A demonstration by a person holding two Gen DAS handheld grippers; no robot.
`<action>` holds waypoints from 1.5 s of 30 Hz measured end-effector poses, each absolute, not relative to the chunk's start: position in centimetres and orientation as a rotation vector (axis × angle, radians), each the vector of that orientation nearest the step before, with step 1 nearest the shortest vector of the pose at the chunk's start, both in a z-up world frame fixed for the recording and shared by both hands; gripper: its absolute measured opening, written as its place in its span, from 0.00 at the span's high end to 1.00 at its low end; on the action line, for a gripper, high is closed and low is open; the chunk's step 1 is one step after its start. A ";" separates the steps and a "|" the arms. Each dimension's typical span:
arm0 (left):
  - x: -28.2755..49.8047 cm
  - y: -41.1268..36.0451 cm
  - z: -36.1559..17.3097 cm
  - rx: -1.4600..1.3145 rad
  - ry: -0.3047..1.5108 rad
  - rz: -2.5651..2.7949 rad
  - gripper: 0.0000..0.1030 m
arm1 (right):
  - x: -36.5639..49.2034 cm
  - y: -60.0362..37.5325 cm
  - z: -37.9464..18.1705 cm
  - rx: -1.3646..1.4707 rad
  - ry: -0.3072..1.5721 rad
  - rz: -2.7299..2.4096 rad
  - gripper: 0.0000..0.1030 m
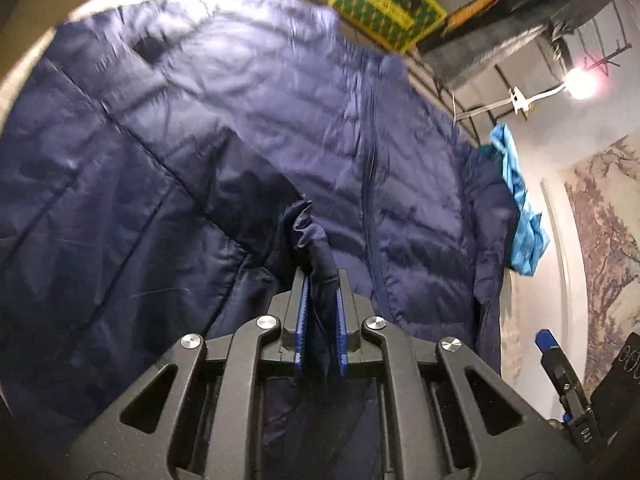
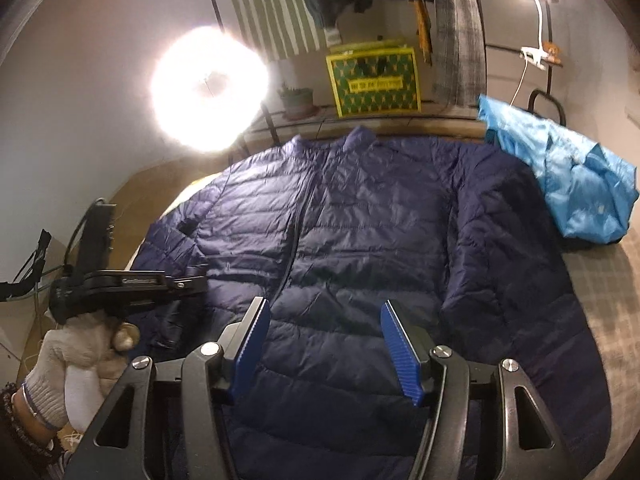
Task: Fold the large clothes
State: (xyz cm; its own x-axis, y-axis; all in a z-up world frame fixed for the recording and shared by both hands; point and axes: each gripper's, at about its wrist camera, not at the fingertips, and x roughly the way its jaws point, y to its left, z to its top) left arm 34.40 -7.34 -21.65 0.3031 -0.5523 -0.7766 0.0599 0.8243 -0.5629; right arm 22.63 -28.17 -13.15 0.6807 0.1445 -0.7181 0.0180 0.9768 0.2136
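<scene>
A navy quilted puffer jacket lies spread front-up on the bed, collar at the far end, zipper down its middle. It fills the left wrist view. My left gripper is shut on the cuff of the jacket's left sleeve, lifted over the jacket's body. In the right wrist view the left gripper shows at the jacket's left sleeve, held by a gloved hand. My right gripper is open and empty above the jacket's lower front.
A light blue garment lies crumpled at the bed's far right corner, also in the left wrist view. A yellow-green box stands behind the bed. A bright ring lamp shines at the left. Plaid bedding shows at the right.
</scene>
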 end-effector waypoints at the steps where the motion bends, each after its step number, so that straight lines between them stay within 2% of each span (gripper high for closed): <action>1: 34.6 -7.4 -22.1 -0.484 1.232 -0.435 0.85 | 23.1 -28.0 -13.6 0.220 0.844 0.080 0.41; 3: 34.7 -7.1 -22.1 -0.507 1.270 -0.451 0.77 | 23.8 -27.7 -14.5 0.248 0.885 0.101 0.40; 8: 33.6 -3.6 -17.9 -0.524 1.195 -0.507 0.71 | 25.3 -25.2 -15.7 0.278 0.943 0.153 0.21; 11: 32.0 -1.0 -15.0 -0.370 1.087 -0.447 0.70 | 26.4 -22.8 -16.0 0.261 0.965 0.196 0.20; 14: 30.3 1.7 -14.2 -0.263 1.005 -0.377 0.70 | 28.2 -19.9 -17.2 0.273 1.020 0.281 0.21; 21: 28.6 8.2 -17.2 -0.175 0.997 -0.243 0.70 | 32.7 -14.6 -21.2 0.205 1.147 0.311 0.26; 24: 28.6 10.1 -18.5 -0.179 1.005 -0.211 0.70 | 33.9 -13.4 -22.7 0.152 1.182 0.294 0.40; 25: 28.7 10.5 -18.8 -0.174 1.003 -0.201 0.70 | 34.2 -13.2 -22.9 0.134 1.188 0.290 0.48; 26: 28.7 10.9 -19.0 -0.171 1.000 -0.193 0.70 | 34.6 -13.0 -23.0 0.121 1.190 0.290 0.61; 27: 28.9 11.3 -19.2 -0.172 0.998 -0.186 0.70 | 34.8 -12.9 -23.1 0.110 1.191 0.299 0.67; 29: 29.2 12.0 -19.7 -0.174 0.997 -0.177 0.70 | 35.2 -13.0 -22.7 0.105 1.184 0.323 0.87; 30: 29.5 12.2 -19.9 -0.173 0.996 -0.174 0.70 | 35.4 -13.2 -22.4 0.101 1.178 0.330 0.90; 35: 30.9 12.4 -20.2 -0.173 0.977 -0.160 0.70 | 36.9 -14.2 -19.8 0.093 1.114 0.343 0.96; 45: 34.6 8.7 -19.8 -0.082 0.951 -0.192 0.70 | 41.7 -20.5 -14.6 0.003 0.971 0.193 0.97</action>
State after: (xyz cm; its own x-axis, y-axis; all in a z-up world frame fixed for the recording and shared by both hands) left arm 34.57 8.75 -19.76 0.5655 -0.1991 -0.8003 0.1269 0.9799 -0.1541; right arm 41.70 -20.50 -14.55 0.5488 0.1643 -0.8197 -0.1612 0.9829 0.0891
